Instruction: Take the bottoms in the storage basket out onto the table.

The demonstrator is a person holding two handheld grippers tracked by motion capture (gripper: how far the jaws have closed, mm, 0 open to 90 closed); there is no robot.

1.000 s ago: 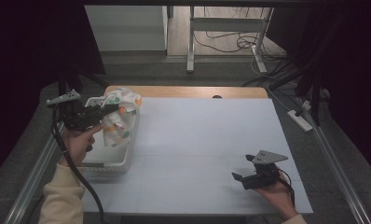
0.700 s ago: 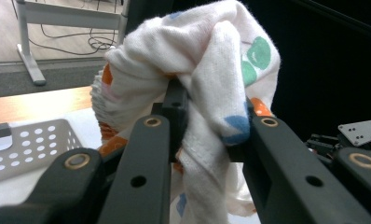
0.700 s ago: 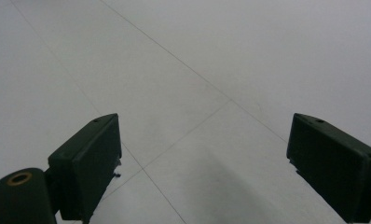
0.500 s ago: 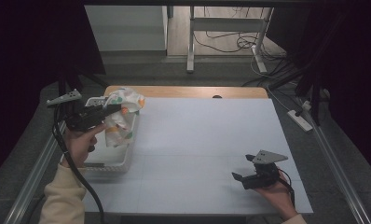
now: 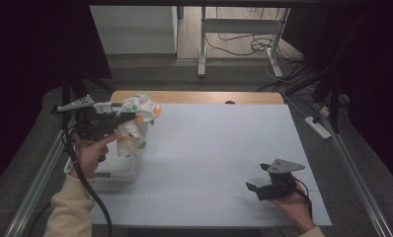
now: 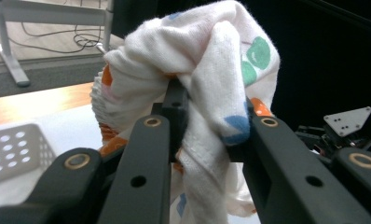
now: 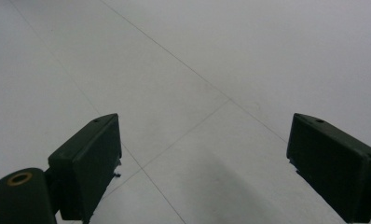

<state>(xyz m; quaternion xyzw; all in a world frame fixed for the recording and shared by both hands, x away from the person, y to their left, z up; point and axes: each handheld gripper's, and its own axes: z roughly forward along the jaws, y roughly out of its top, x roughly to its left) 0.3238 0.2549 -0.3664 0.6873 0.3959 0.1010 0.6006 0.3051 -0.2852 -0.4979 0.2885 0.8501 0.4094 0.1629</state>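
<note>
The table (image 5: 214,163), covered by a pale sheet with faint fold lines, spans the high view, with a strip of bare wood along its far edge. At its left edge stands a white perforated basket (image 5: 116,170).

Above that basket hangs the cloth (image 5: 134,122), lifted clear of the table by the left gripper (image 5: 128,117). The jaws are closed on it: in the left gripper view the fabric (image 6: 207,84) is bunched between the two black jaws, piling up over their tips and hanging below them in a twisted fold. Its lower end dangles over the basket's far part; I cannot tell whether it touches the rim.

The cloth is white and soft, crumpled into a lump, printed with green, blue and orange spots.

The left hand (image 5: 91,153) holds its gripper roughly level, jaws pointing toward the table's middle, the cream sleeve coming up from the bottom left and the cable trailing down beside the forearm.

The right gripper (image 5: 256,187) rests low near the table's near right corner, well apart from the cloth, in the right hand (image 5: 295,207). Its jaws stand wide apart with nothing between them, only the bare sheet (image 7: 211,70) beyond.
</note>
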